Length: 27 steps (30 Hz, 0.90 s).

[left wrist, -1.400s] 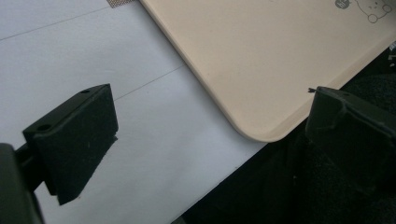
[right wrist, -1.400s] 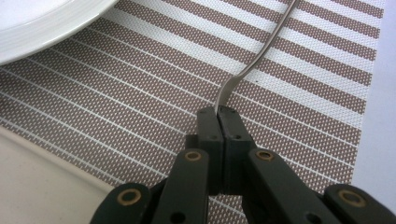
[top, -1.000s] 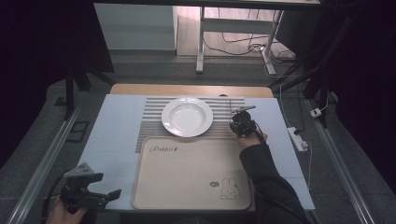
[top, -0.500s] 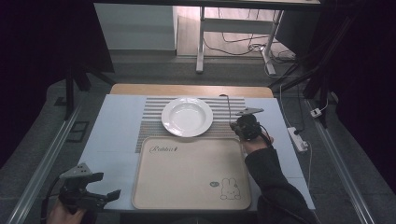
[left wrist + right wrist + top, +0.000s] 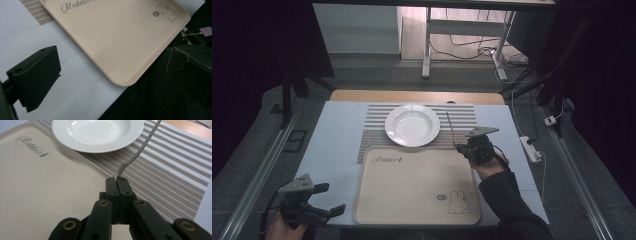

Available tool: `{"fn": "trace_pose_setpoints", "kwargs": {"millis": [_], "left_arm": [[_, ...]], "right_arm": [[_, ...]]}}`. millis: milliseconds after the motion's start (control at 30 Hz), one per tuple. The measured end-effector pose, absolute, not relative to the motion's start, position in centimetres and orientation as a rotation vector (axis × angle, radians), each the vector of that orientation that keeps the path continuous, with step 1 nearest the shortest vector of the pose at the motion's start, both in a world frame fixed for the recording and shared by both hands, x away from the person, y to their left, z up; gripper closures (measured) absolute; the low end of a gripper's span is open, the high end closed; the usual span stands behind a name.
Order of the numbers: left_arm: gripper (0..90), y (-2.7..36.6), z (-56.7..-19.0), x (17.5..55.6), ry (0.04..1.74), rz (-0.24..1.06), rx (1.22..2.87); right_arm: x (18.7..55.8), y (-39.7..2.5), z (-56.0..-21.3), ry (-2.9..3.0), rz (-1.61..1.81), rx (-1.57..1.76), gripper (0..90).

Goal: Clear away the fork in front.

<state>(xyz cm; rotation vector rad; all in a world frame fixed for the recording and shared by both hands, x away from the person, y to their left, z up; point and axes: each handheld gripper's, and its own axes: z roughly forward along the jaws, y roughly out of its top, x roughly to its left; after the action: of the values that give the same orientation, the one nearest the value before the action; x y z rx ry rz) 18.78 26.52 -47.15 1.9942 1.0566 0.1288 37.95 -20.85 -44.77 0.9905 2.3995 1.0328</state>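
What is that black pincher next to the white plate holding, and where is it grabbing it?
The right tool holds a thin metal utensil, pinched at its wider end. Its long handle sticks out past the plate. Which utensil it is cannot be told.

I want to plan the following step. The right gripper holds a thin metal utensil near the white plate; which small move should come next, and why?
Probably carry the thin metal utensil leftward and lower it onto the beige rectangular tray. The right gripper is shut on its end, its handle slants above the striped placemat beside the round white plate, and the tray is bare.
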Motion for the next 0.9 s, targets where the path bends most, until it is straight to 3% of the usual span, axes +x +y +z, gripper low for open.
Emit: {"fn": "trace_pose_setpoints", "kwargs": {"millis": [467, 900], "left_arm": [[0.0, 24.9, -47.1, 19.8, 0.905, 0.129, 2.017], [0.0, 23.2, -47.5, 21.9, 0.87, 0.125, 2.055]], "right_arm": [[33.9, -20.9, -44.7, 2.485, 1.075, 0.905, 89.1], [30.4, -19.9, -45.1, 2.594, 1.104, 0.785, 89.1]]}}
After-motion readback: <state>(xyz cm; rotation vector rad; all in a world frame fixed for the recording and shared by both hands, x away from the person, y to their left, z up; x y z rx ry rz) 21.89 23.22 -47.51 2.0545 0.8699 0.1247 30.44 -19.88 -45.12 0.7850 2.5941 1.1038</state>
